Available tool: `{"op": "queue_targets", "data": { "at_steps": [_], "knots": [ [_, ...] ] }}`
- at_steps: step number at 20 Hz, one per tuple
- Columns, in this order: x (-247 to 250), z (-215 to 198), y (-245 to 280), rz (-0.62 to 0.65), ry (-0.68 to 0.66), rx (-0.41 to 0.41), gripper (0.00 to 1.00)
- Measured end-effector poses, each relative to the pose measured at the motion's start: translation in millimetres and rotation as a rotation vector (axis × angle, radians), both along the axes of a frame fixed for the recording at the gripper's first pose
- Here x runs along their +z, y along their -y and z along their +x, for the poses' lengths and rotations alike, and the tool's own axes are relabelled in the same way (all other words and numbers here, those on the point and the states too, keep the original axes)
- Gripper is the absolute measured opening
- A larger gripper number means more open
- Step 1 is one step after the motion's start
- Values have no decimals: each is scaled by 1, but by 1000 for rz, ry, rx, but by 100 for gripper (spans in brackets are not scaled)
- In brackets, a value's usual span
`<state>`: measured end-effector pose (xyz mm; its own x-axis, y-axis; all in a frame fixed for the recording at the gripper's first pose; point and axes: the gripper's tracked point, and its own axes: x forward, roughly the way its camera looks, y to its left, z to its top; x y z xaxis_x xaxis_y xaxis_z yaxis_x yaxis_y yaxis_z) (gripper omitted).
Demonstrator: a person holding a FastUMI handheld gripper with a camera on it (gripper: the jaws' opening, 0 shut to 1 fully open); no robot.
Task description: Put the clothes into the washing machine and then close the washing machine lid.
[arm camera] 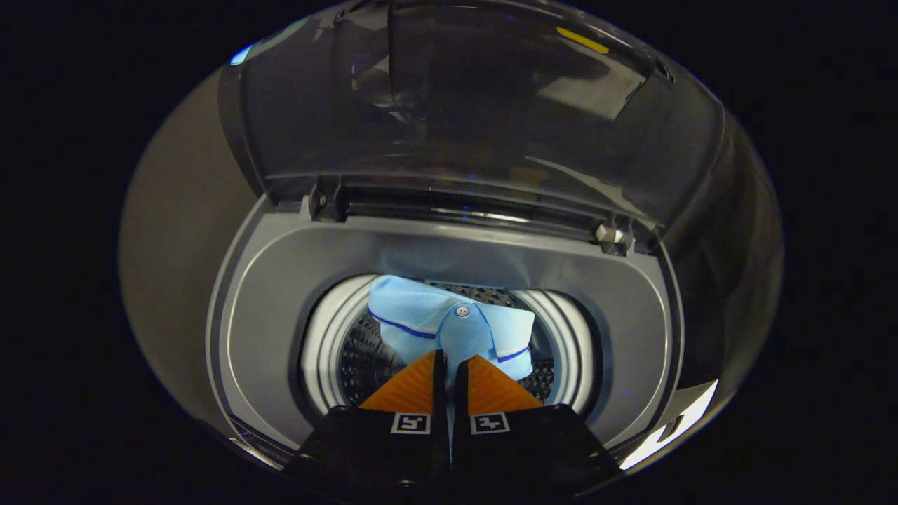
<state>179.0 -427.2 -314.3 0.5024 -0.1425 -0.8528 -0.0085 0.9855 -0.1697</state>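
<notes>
Washer top (266,294), grey plastic surround, runs from the near-left side around the round drum opening. Pale inner ring of the drum (326,344) next; perforated dark wall below it.

Shirt (428,319), light blue with dark blue piping and a white button at the collar, hangs in the drum mouth just ahead of the fingers. Lower part of the cloth disappears between them. Most of the garment looks to be inside the opening already; how far it reaches down the drum is hidden.

Gripper (449,365): fingers drawn narrow, a thin slit between the tips, cloth pinched in that slit. Both appear to press on the fabric.

Lid (491,105), dark and see-through, stands raised behind the opening on its hinge (614,237) at the right rear. Shiny, full of reflections.

Judgement: the step in hand is the drop. To do it well, lower until the collar clears the pale ring, then part the fingers fully so nothing snags on the pads. Check that no sleeve or hem drapes over the grey surround, as cloth there would block the lid. Withdraw straight up, then go for the lid's top edge and bring it down gently.
</notes>
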Motion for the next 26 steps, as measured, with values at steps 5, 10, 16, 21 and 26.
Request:
{"op": "queue_targets", "data": {
  "at_steps": [5,10,16,21,26],
  "knots": [
    [-14,-11,22,-57,-79,-61,52],
    [-11,-11,15,-1,-69,-66,99],
    [-1,-8,14,18,-45,-81,99],
    [40,-1,18,-9,23,-67,99],
    [108,15,18,-33,128,-56,99]
  ]
}}
